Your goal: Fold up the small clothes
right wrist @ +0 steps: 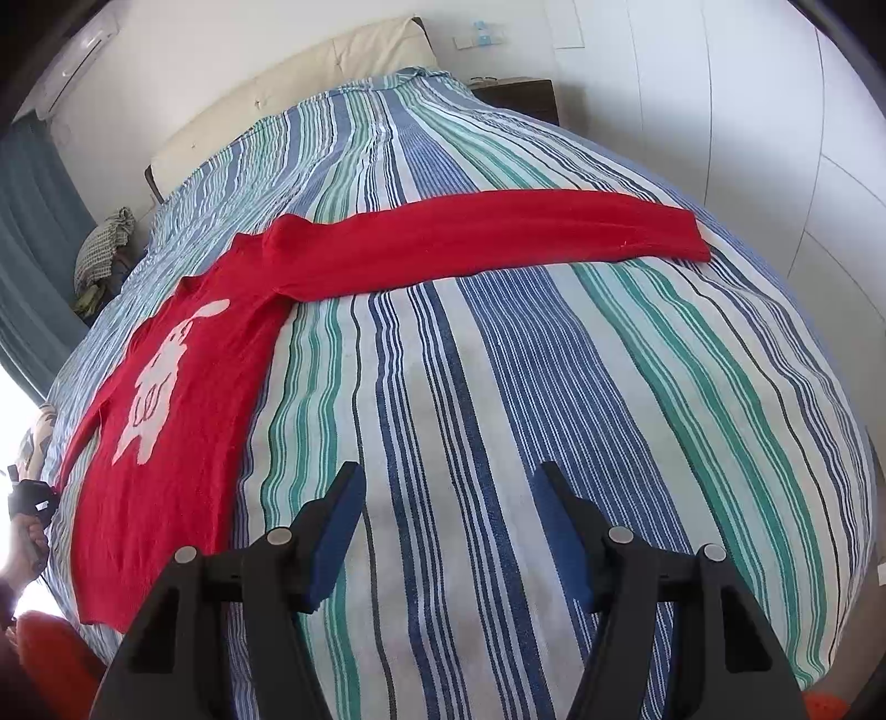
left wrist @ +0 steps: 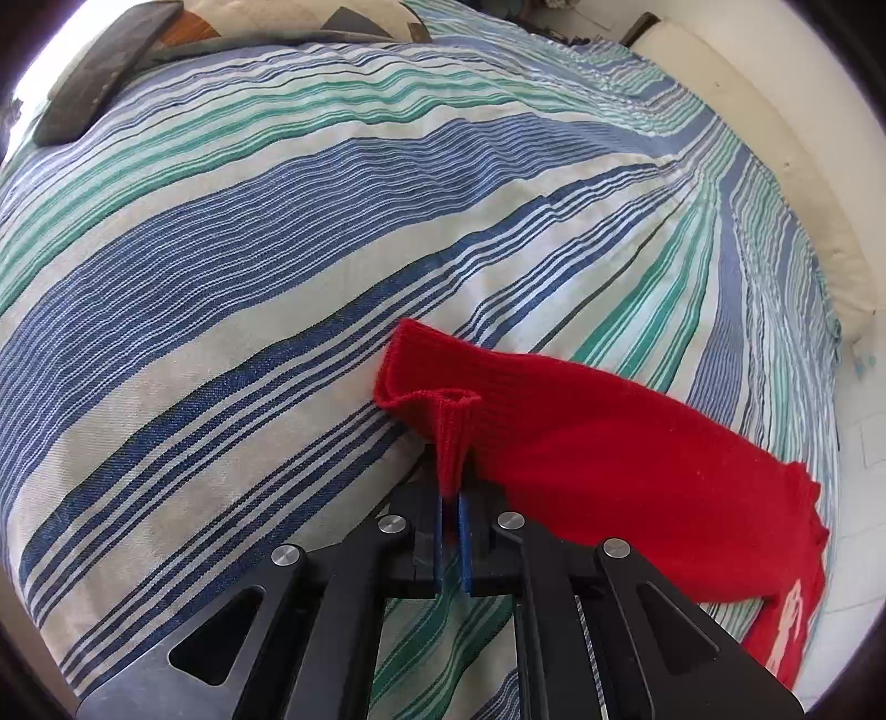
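A red knitted sweater with a white rabbit motif lies flat on the striped bedspread. One sleeve stretches out to the right across the bed. In the left wrist view the other sleeve runs to the right, and its cuff is pulled up into a pinch. My left gripper is shut on that cuff, low over the bedspread. My right gripper hangs open above bare bedspread, right of the sweater's body, with nothing between its blue pads.
A cream headboard and a dark nightstand stand at the far end. A checked cloth bundle lies by the teal curtain. A person's hand shows at the left edge. Patterned cushions lie at the bed's far side.
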`<state>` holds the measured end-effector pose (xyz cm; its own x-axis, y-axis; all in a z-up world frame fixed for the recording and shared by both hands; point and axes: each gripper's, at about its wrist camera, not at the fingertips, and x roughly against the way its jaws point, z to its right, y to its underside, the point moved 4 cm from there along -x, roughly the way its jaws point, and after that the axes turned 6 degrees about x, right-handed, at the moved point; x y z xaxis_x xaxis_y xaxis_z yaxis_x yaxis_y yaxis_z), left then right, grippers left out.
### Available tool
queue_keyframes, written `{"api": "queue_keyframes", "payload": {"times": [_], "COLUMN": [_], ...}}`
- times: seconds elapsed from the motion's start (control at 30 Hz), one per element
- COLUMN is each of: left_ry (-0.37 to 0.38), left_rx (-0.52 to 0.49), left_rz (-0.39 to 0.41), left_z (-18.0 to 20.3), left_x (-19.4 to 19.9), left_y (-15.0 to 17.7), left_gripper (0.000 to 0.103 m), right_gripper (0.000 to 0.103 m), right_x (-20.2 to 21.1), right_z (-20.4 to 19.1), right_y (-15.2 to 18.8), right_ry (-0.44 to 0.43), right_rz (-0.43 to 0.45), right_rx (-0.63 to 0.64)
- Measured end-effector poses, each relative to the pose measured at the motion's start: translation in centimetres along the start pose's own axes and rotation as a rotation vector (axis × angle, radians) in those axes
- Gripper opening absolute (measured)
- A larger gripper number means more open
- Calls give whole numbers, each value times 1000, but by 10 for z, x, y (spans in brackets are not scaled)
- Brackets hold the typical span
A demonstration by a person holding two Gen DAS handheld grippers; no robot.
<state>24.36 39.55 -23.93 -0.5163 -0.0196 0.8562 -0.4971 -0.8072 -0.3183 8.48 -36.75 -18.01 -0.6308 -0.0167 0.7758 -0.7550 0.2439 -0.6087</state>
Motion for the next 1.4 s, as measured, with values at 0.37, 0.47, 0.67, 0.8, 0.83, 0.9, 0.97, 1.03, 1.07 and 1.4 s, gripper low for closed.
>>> {"api": "queue_keyframes", "payload": {"times": [0.37, 0.47, 0.67, 0.8, 0.83, 0.9, 0.97, 1.03, 1.07, 1.4], "left_ry": [45, -16, -59, 13, 34, 79, 107, 119, 119, 9], "left_rx": [22, 7, -3, -87, -125, -214, -311, -388, -422, -601], "left_rz": [16, 49, 90, 32, 20, 0, -12, -33, -40, 14], "left_z": [-13, -18, -20, 6, 17, 43, 67, 88, 95, 84], "left_x": [26, 40, 70, 84, 88, 95, 98, 93, 88, 42], "left_y": [-3, -5, 9, 46, 60, 89, 120, 145, 155, 193], "left_gripper": [33, 59, 83, 83, 83, 84, 88, 89, 89, 101], "right_gripper": [71, 71, 76, 77, 77, 78, 80, 80, 80, 97], "right_x": [3, 7, 21, 26, 26, 26, 23, 18, 14, -24], "right_z": [10, 18, 34, 38, 38, 37, 35, 33, 31, 13], "right_y": [-2, -2, -3, -3, -3, -2, -2, 1, 2, 25], "right_ry": [8, 1, 6, 11, 14, 19, 29, 45, 51, 172], "right_rz": [17, 34, 85, 102, 101, 98, 86, 63, 48, -97], "right_rx": [-53, -97, -180, -199, -200, -196, -185, -168, -158, -5]}}
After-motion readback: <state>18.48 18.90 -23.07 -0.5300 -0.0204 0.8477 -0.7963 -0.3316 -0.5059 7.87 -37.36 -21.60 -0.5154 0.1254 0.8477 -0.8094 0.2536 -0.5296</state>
